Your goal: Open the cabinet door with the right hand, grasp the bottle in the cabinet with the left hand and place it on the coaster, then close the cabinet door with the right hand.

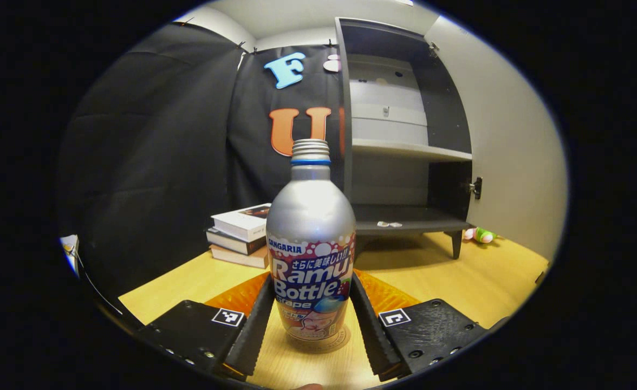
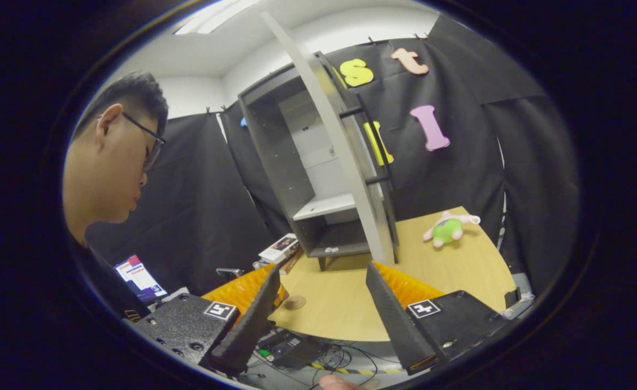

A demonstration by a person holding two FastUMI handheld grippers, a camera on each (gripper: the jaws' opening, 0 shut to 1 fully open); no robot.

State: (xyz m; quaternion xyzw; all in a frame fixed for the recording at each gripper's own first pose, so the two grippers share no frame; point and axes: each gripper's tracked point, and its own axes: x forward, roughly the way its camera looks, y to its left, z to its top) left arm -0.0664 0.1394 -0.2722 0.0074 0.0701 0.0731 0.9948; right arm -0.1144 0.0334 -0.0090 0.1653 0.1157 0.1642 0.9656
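Left tool (image 1: 310, 319) brackets the bottle (image 1: 310, 254); both fingers lie against its sides, so I read it as clamped on the bottle, though the contact low down is hard to make out. The bottle stands upright on the counter (image 1: 459, 281), on a round coaster (image 1: 318, 342) whose rim peeks out at its base.

Behind it sits the cabinet (image 1: 405, 146) with its door (image 1: 508, 151) swung wide to the right. Shelves look bare but for a small pale bit (image 1: 389, 223) on the bottom board. A stack of books (image 1: 241, 234) lies left of the cabinet, near the bottle. A plush toy (image 1: 479, 234) lies beyond the cabinet's foot, under the door.

Right tool (image 2: 324, 309) is spread wide, gripping nothing, out past the near counter edge, above cables (image 2: 329, 360) below. From the right gripper view the door edge (image 2: 340, 157) stands ahead; open counter stretches between it and the tool. A person's head (image 2: 112, 157) sits close on the left.
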